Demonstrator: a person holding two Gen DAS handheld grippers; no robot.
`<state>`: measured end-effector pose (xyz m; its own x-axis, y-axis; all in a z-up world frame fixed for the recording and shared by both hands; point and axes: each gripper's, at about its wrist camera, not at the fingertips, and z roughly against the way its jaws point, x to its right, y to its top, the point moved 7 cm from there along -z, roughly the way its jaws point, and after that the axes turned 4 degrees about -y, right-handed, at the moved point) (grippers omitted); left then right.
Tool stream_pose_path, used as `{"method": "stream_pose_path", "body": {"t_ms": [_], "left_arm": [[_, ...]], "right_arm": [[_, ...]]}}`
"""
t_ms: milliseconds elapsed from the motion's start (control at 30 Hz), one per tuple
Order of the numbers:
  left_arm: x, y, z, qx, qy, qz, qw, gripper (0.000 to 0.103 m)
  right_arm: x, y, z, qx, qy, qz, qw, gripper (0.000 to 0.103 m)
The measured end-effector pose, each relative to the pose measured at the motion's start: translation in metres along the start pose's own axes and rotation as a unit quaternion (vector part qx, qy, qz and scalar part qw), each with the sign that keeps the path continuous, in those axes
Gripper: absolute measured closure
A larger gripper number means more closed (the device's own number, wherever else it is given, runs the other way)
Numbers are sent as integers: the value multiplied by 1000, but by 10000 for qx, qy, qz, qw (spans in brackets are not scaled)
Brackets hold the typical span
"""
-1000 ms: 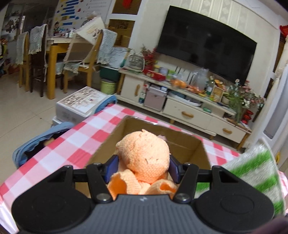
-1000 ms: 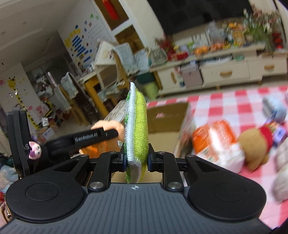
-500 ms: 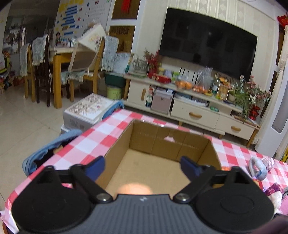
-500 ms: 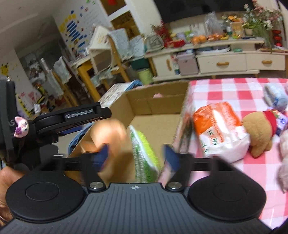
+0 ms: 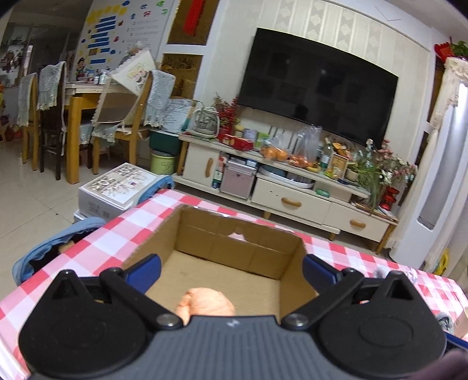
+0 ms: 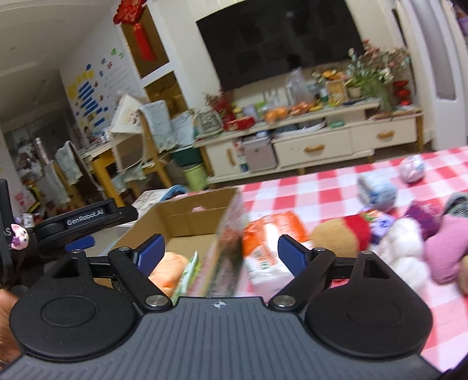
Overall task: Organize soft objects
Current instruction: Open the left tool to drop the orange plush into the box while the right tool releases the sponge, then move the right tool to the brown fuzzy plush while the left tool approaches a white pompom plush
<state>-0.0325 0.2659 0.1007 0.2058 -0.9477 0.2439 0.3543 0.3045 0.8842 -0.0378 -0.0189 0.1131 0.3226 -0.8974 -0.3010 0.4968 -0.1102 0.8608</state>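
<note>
A lived-in home living room is shown. A large dark television [image 5: 317,84] is mounted on a patterned wall above a cream cabinet [image 5: 292,187] crowded with fruit, bottles and flowers [image 5: 386,166]. A wooden dining table [image 5: 79,96] with draped chairs is seen at left, beside children's wall stickers [image 5: 108,26]. A red-checked tablecloth [image 5: 96,242] is spread in front.

Orange plush [image 5: 205,301], brown box [image 5: 234,248] (red-white checked cloth [image 5: 125,231]).

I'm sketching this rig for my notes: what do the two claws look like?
Both match: a ribbed dark-grey body, two round black discs, black linkage arms with silver pivot bolts, blue finger pads. The left claw bears white "GenRobot.AI" lettering, seen from the right claw.
</note>
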Motion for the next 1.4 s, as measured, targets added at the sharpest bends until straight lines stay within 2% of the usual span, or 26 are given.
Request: {"method": "stream_pose_path", "body": {"t_ms": [767, 1400], "left_arm": [[77, -26, 4, -47, -692, -742, 9948, 1], [138, -54, 3, -270, -1227, -1299, 9835, 1]], "right_arm": [[76, -25, 36, 149, -1014, -272, 9944, 0], [109, -27, 58, 491, -1622, -474, 9844, 0]]}}
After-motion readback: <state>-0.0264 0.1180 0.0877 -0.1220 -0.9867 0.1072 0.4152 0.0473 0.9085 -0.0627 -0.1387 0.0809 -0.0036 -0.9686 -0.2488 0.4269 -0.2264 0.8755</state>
